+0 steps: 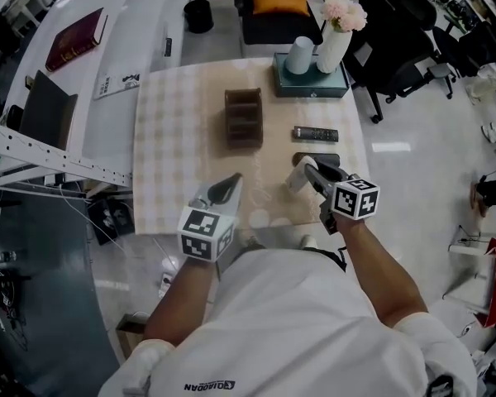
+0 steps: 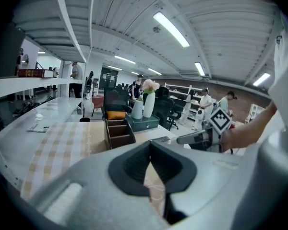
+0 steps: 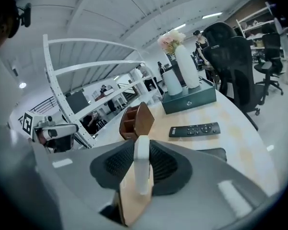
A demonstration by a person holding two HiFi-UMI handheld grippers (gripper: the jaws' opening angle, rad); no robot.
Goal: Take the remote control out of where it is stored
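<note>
Checked beige cloth (image 1: 174,139) covers the table. At its near edge on the left hangs the left gripper (image 1: 234,179), its jaws brought together at the tips with nothing between them. The left gripper view shows only bare cloth below the meeting pads (image 2: 134,164). Further in, near the middle of the cloth, stands the brown wooden organizer (image 1: 244,118), well apart from both grippers. To its right and nearer the person is the white remote (image 1: 298,175), clamped in the right gripper (image 1: 312,172) and clear of the organizer. In the right gripper view this remote (image 3: 142,166) has its narrow edge turned to the camera. Its long axis runs up and down the picture between the two pads, one pad pressed on each broad face. Its upper end rises past the jaw tips, in front of the organizer (image 3: 134,121). From the head view it shows only as a short white piece at the gripper's tip, slanting toward the organizer, and whether it touches the cloth cannot be told. Just beyond the right gripper a dark remote (image 1: 318,157) lies flat, and past it a black remote (image 1: 316,134) lies crosswise, buttons up. At the far right edge sits the teal box (image 1: 310,88), which carries a cup (image 1: 298,55) and a white vase (image 1: 333,50) of flowers.
</note>
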